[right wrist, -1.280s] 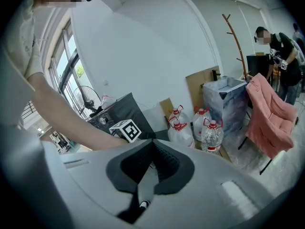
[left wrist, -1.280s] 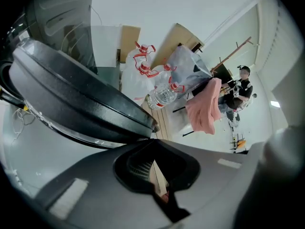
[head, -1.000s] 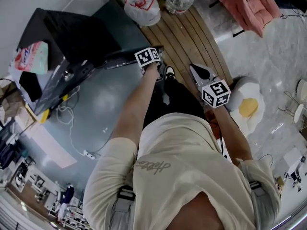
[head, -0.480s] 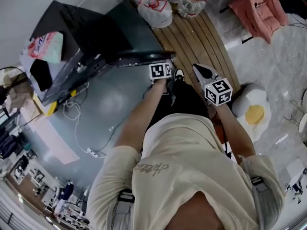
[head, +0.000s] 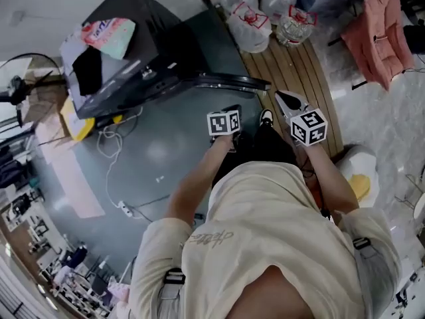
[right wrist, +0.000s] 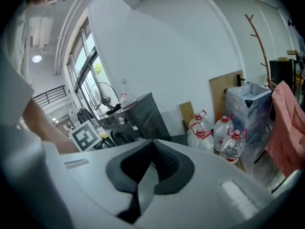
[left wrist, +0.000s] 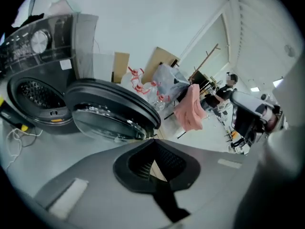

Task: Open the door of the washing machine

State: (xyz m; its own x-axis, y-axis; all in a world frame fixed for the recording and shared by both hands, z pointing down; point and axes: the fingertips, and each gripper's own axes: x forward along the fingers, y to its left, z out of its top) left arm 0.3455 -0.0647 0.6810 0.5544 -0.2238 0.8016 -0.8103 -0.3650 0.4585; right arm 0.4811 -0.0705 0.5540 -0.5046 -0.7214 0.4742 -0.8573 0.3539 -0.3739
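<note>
Head view | door point(head: 229, 82) open, apart from left gripper point(head: 232, 109) | both jaws closed, empty

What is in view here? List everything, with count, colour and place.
washing machine: one, dark grey, upper left of the head view
door: one, dark, round, swung open off the drum
packet: one, pink and white, on top of the machine
cable: one, white, on the floor beside the machine
wooden slats: one platform, brown, ahead of the person
water bottles: at least three, clear with red handles, at the far end of the slats
garment: one, pink, upper right
fried-egg cushion: one, white and yellow, on the floor at right
left gripper: one, grey, jaws together, empty
right gripper: one, grey, jaws together, empty
</note>
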